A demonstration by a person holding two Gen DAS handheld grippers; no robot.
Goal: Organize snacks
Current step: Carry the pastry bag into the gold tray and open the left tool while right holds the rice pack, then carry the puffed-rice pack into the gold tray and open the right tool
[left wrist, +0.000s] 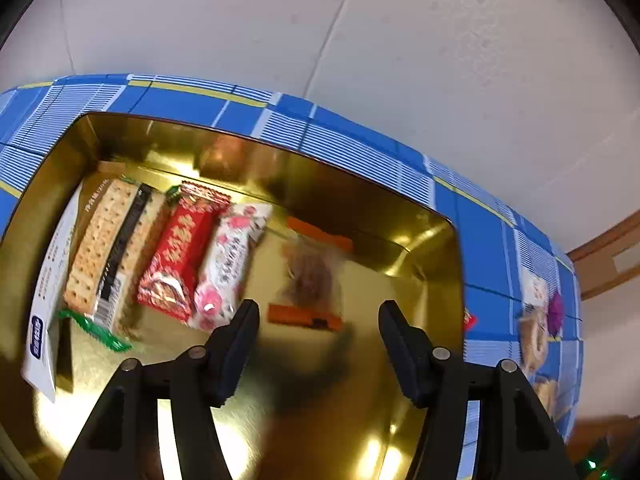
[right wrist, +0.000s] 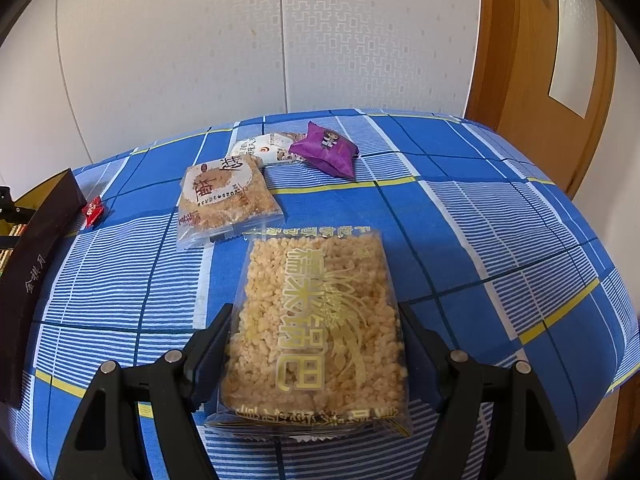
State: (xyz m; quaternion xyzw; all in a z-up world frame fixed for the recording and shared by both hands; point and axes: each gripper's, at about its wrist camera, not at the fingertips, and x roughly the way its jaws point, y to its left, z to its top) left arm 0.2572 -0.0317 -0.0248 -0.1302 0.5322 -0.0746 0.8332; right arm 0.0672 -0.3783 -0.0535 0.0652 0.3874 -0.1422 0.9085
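A: Left side first. The left gripper (left wrist: 318, 320) hangs over the gold-lined rectangular tin (left wrist: 436, 240), jaws spread wide, nothing between them. Just beyond the fingertips lies a clear packet with orange end seals (left wrist: 312, 280), blurred, flat on the tin floor. Left of that packet, in a row: a pink-and-white wrapped bar (left wrist: 230, 264), a red foil-wrapped bar (left wrist: 178, 256), then a sleeve of pale crackers (left wrist: 108, 248) against the tin's left wall.

B: And the right?

A: The right gripper (right wrist: 316, 344) has its jaws closed against the two long sides of a clear square pack of puffed-rice cake with gold lettering (right wrist: 316, 312). The pack's long axis runs straight out along the fingers, far end pointing away.

B: Where is the tin from that pack?

A: Well off to the pack's left; only the tin's dark outer wall (right wrist: 36, 248) shows at the picture's edge. So my guess is the carry goes leftward. Beyond the pack, loose on the blue checked cloth (right wrist: 480, 220): a round rice cake in a clear bag (right wrist: 226, 196), a white packet (right wrist: 264, 148), a purple pouch (right wrist: 326, 148), and a small red sweet (right wrist: 94, 210) beside the tin wall.
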